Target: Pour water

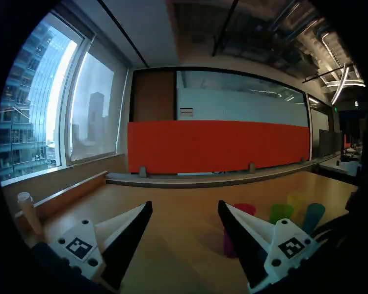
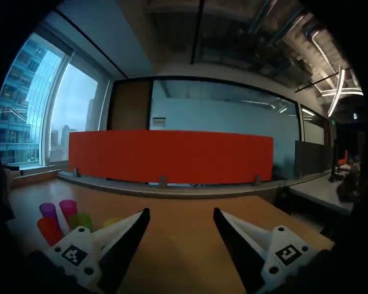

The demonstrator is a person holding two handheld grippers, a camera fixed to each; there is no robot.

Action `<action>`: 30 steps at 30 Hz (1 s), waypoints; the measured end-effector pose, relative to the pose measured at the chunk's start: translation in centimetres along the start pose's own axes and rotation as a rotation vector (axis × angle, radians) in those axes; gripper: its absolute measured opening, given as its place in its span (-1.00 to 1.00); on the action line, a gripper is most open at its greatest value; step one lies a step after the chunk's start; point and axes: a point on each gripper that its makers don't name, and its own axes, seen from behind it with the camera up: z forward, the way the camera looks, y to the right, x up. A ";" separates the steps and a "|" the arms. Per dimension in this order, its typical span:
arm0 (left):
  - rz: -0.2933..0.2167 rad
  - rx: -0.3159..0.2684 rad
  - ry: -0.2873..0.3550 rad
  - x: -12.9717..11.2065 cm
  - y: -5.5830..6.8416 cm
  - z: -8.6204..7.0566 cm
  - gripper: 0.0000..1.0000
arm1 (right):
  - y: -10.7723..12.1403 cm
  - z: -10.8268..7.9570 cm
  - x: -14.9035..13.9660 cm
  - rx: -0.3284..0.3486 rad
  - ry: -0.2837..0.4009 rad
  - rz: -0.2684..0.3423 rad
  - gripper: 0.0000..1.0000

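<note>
On wooden table (image 1: 194, 255): coloured plastic cups (image 1: 280, 213) stand upright in a cluster, magenta, green, yellow, teal. Capped bottle (image 1: 29, 213) stands near window ledge. Left gripper (image 1: 184, 203) spread wide, holding nothing. Right gripper (image 2: 180, 210) likewise spread, touching nothing.

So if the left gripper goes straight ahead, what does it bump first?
Probably the pink cup: it stands partly behind one finger of the open left gripper, so that finger may clip it. Between the fingers lies bare table, up to the orange screen far off. Depth is unclear.
</note>
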 end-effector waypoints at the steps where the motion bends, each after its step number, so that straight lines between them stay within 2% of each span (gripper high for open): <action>1: 0.000 -0.002 0.000 0.4 0.1 0.1 0.99 | 0.1 0.2 0.3 0.000 -0.002 0.000 1.00; 11: -0.011 -0.039 0.018 5.2 0.6 0.9 0.99 | -0.1 1.3 4.6 0.015 -0.014 0.002 1.00; 23: 0.029 -0.102 0.022 11.2 1.2 2.1 0.99 | -0.5 2.1 10.0 0.043 -0.008 0.023 1.00; 30: 0.053 -0.151 0.003 11.9 2.1 2.6 0.99 | -0.9 2.3 10.5 0.075 -0.022 0.031 1.00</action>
